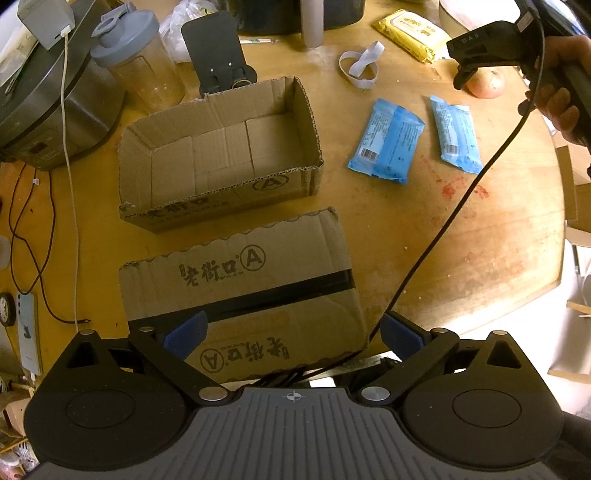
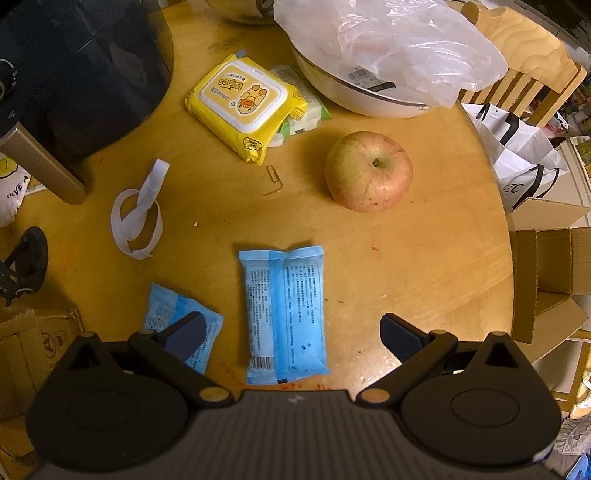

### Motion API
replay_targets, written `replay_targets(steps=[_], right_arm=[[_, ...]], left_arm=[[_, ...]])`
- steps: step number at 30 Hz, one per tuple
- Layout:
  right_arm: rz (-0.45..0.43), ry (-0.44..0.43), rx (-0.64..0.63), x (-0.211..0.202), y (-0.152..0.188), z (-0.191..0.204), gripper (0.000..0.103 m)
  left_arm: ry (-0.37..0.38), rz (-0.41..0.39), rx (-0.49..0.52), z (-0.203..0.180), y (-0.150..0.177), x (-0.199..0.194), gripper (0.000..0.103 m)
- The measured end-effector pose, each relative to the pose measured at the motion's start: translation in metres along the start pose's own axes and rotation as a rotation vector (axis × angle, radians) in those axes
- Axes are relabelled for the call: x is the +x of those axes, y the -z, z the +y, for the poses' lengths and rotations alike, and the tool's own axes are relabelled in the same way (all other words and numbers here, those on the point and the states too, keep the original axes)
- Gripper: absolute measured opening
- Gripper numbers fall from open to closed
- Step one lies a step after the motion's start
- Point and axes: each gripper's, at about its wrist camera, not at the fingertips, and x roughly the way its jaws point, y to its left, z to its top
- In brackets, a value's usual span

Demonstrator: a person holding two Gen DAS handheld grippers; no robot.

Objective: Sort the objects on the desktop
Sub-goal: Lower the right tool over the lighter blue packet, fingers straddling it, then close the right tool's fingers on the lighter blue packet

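Observation:
Two blue wipe packets lie on the round wooden table: one [image 1: 386, 142] [image 2: 177, 317] nearer the boxes, one [image 1: 456, 133] [image 2: 286, 314] further right. An apple [image 2: 369, 171] [image 1: 485, 83] sits beyond them. An open empty cardboard box [image 1: 221, 155] stands mid-table, and a second box [image 1: 243, 288] lies flat side up nearer me. My left gripper [image 1: 293, 332] is open and empty over the nearer box. My right gripper [image 2: 293, 332] is open and empty, hovering over the right packet; its body shows in the left wrist view [image 1: 517, 48].
A yellow wipes pack [image 2: 240, 105] [image 1: 413, 31], a white strap loop [image 2: 138, 214] [image 1: 360, 64], a white bowl with a plastic bag [image 2: 369, 55], a dark appliance [image 2: 74, 74], a shaker bottle [image 1: 136, 59], a phone stand [image 1: 218, 51] and cables [image 1: 70, 184] surround the work area. The table edge [image 2: 506, 221] curves at right.

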Motion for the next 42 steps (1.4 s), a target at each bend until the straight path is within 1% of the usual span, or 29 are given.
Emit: replay_targets(steps=[10,22,42], right_arm=[[0.015,0.001,-0.001,0.005,-0.009,0.000,0.103],[0.023,-0.001,-0.005,0.011,-0.010,0.001,0.103],[0.069,0.001,-0.010,0.050,-0.004,0.003,0.103]], left_arm=[[-0.001,0.000,-0.005,0.001,0.001,0.000,0.103],[-0.001,0.002,-0.008,0.002,0.002,0.001,0.103],[-0.008,0.013,-0.008,0.000,0.003,0.003,0.103]])
